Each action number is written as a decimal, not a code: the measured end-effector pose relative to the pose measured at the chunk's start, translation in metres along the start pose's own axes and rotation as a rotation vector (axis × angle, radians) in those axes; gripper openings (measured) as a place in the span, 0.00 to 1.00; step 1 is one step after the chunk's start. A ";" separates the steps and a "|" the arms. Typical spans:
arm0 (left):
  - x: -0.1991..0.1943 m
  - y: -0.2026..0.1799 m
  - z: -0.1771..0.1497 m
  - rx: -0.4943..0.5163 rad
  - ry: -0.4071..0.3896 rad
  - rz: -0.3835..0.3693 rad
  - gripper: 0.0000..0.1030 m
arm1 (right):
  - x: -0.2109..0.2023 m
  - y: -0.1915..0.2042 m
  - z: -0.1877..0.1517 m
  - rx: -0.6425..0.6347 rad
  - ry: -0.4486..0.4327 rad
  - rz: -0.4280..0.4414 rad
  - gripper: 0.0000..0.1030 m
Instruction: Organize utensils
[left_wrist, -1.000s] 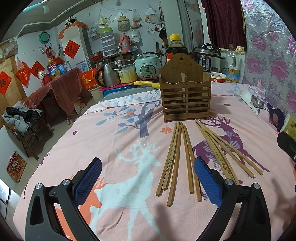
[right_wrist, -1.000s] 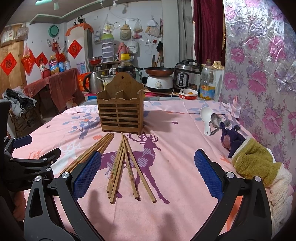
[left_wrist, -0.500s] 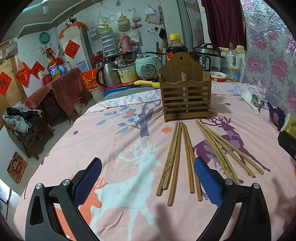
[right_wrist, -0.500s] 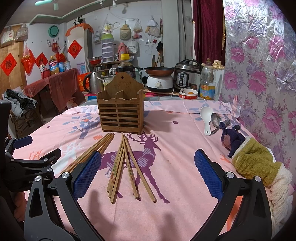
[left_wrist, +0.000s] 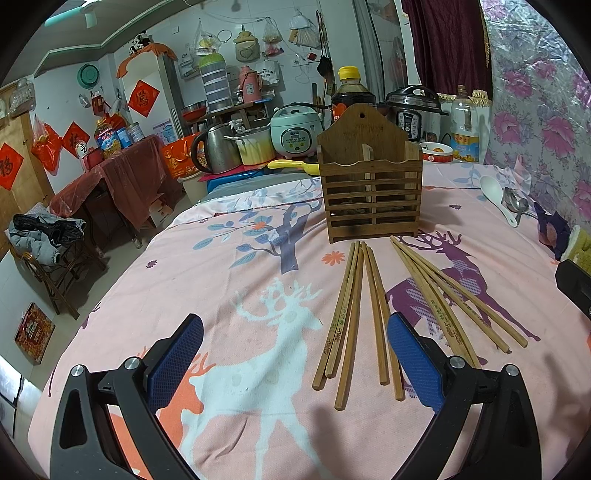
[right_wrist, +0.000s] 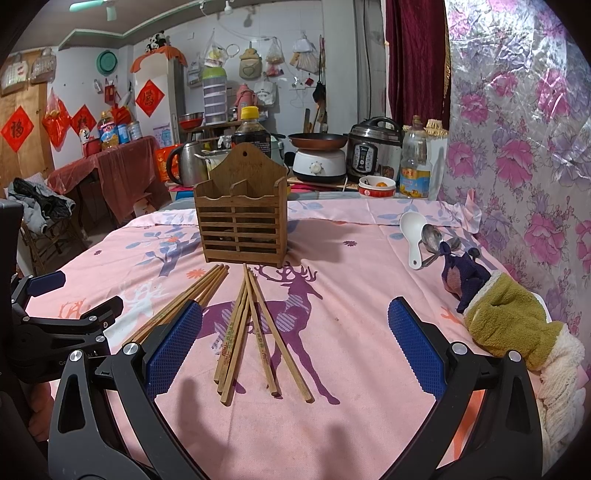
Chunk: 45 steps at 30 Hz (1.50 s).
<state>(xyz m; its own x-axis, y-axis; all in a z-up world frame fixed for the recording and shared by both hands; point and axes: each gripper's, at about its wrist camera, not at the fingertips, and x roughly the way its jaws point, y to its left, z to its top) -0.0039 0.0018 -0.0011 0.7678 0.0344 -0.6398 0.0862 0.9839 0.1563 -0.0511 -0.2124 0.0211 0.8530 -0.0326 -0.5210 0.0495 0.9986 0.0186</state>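
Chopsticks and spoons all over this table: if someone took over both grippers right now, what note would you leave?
Left gripper: open, empty, low over the pink deer-print tablecloth.
Right gripper: open, empty.
Slatted wooden utensil holder: upright; no utensils stand above its rim.
Two bundles of bamboo chopsticks lie in front of it.
White plastic spoon and metal spoons lie far right.
Done: nothing. Left: everything.

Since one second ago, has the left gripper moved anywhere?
No. In its wrist view the left gripper sits at the same offset from the wooden holder and the chopsticks; any drift is too slight to tell.
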 end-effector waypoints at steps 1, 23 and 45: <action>0.000 0.000 0.000 0.000 0.000 0.000 0.95 | 0.000 0.000 0.000 0.000 0.000 0.000 0.94; 0.020 0.030 -0.006 -0.072 0.071 -0.004 0.95 | 0.006 0.005 -0.011 0.009 0.022 -0.036 0.94; 0.049 0.046 -0.043 0.067 0.311 -0.096 0.95 | 0.018 -0.043 -0.049 -0.002 0.291 0.045 0.94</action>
<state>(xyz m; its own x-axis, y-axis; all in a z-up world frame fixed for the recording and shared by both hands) 0.0108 0.0562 -0.0576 0.5246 0.0039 -0.8513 0.1983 0.9719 0.1267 -0.0628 -0.2536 -0.0311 0.6696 0.0247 -0.7423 0.0135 0.9989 0.0454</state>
